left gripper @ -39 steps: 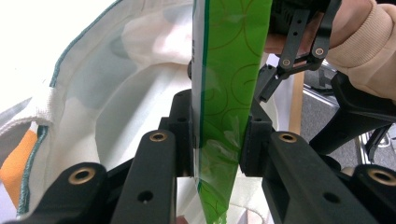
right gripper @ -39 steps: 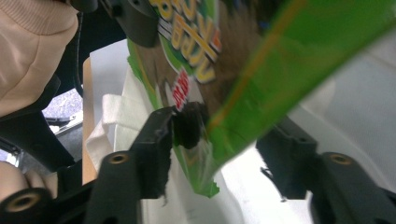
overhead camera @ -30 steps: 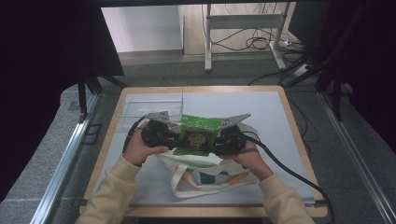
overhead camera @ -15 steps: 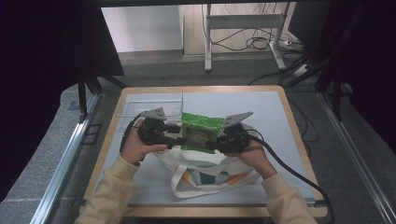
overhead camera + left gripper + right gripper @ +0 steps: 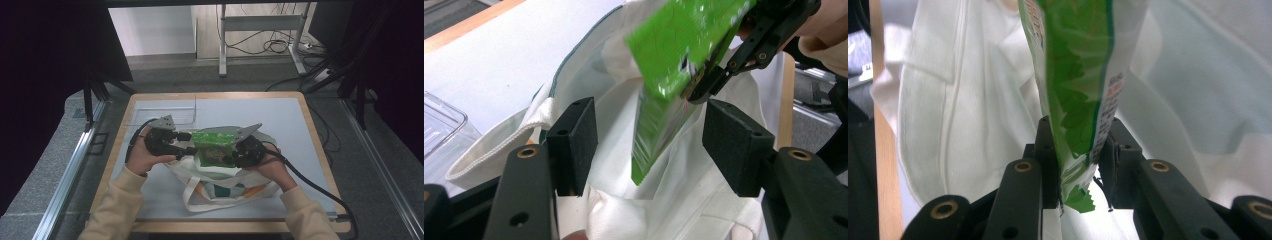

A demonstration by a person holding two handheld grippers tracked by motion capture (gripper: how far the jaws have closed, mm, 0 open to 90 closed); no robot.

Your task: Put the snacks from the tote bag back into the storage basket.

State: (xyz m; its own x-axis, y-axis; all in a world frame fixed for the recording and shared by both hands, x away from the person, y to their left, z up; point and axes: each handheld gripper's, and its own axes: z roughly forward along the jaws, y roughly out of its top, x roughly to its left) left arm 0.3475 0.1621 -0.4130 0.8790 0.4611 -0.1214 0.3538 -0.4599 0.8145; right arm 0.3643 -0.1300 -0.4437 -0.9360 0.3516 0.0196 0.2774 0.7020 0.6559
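A green snack packet (image 5: 214,147) hangs upright over the mouth of a white tote bag (image 5: 220,187) that lies on the table. My right gripper (image 5: 233,152) is shut on the packet's right edge; in the right gripper view the pads (image 5: 1045,150) pinch the packet (image 5: 1073,60) at its crimped end. My left gripper (image 5: 187,143) stands just left of the packet. Its jaws have just been opening, and in the left gripper view the left gripper (image 5: 651,132) is open, with the packet (image 5: 674,45) hanging between and beyond the pads, untouched. The bag's cloth (image 5: 704,200) lies under it.
A clear plastic box (image 5: 160,112) stands at the table's back left, with its corner (image 5: 436,125) in the left gripper view. The white table mat (image 5: 285,120) has a wooden rim. Cables trail from both grippers along the table's sides.
My left gripper's jaws have spread apart and come off the packet's left edge. The right gripper keeps its grip, and the packet has stayed over the bag.
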